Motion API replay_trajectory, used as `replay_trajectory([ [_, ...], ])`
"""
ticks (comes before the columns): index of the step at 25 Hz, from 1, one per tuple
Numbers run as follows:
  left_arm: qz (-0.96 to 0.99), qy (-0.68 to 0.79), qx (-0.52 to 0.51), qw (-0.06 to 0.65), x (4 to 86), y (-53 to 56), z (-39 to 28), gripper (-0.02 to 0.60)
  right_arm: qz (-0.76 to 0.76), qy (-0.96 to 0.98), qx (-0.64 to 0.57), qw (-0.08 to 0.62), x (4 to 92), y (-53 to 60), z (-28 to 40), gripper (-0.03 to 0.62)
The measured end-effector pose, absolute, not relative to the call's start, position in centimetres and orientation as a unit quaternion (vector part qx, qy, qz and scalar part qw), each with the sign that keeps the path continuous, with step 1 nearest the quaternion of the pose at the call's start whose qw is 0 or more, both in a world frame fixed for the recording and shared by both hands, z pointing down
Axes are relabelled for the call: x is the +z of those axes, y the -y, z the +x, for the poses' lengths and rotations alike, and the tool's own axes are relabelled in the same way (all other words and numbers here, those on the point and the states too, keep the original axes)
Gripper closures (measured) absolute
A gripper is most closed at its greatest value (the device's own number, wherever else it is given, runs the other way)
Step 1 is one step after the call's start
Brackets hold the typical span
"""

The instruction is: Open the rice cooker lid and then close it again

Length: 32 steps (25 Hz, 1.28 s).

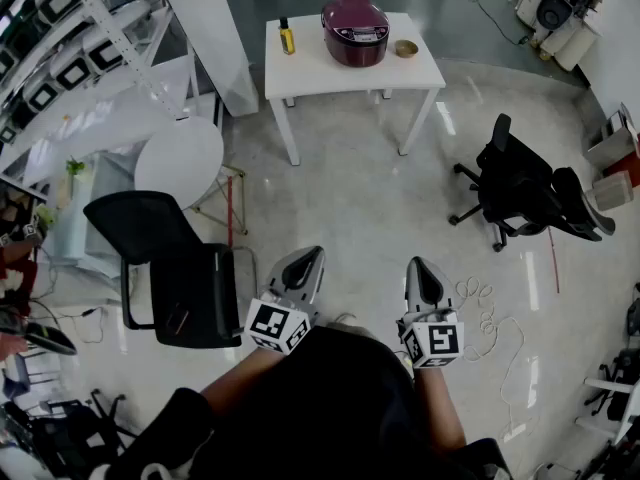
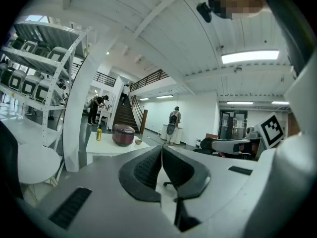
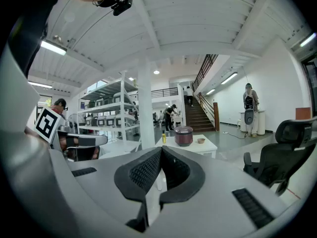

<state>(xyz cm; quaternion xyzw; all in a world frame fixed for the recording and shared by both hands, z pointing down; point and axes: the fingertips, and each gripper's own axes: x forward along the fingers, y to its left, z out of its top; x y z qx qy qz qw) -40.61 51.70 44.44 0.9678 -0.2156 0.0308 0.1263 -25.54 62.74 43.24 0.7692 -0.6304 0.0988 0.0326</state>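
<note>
Only the gripper views show the staircase (image 3: 198, 115) behind the table (image 1: 300, 68). In the head view the closed rice cooker (image 1: 355, 31) sits on that table at top centre, well apart from the left hand-held gripper (image 1: 314, 252) and right hand-held gripper (image 1: 418, 264) low in frame, both with jaws pressed together, empty.

I could read no lettering anywhere; any print on the rice cooker (image 1: 355, 30) and the yellow bottle (image 1: 287, 36) was too small.
</note>
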Motion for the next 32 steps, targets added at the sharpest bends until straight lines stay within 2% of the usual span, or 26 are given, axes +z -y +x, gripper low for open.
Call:
replay_trajectory([
  [17,0.972,0.201,0.03,0.121,44.4,-53.4,-40.6,0.575,0.8,0.594,0.08,0.03,42.8,-65.2,-23.6,0.595],
  [23,0.978,0.151,0.046,0.137,45.1,-55.1,-39.6,0.574,0.783,0.617,0.08,0.026,42.7,-65.6,-24.1,0.594],
  [24,0.978,0.151,0.046,0.139,45.1,-55.0,-39.8,0.559,0.775,0.626,0.082,0.025,42.7,-65.5,-24.5,0.592],
  [25,0.976,0.155,0.044,0.144,45.1,-54.9,-39.9,0.498,0.768,0.635,0.085,0.024,42.8,-65.4,-24.9,0.587],
  [26,0.974,0.162,0.043,0.15,45.1,-54.6,-40.0,0.424,0.762,0.641,0.088,0.023,42.9,-65.3,-25.1,0.534],
  [27,0.972,0.17,0.043,0.155,45.2,-54.4,-40.0,0.366,0.76,0.643,0.09,0.023,43.1,-65.3,-25.2,0.442],
  [28,0.97,0.179,0.043,0.159,45.4,-54.1,-40.0,0.319,0.76,0.643,0.093,0.025,43.4,-65.3,-25.1,0.392],
  [30,0.966,0.194,0.04,0.169,45.9,-53.7,-39.9,0.293,0.758,0.645,0.097,0.031,44.0,-65.5,-25.0,0.355],
  [32,0.963,0.2,0.039,0.176,46.2,-53.7,-40.0,0.282,0.756,0.646,0.097,0.035,44.2,-65.8,-25.2,0.349],
])
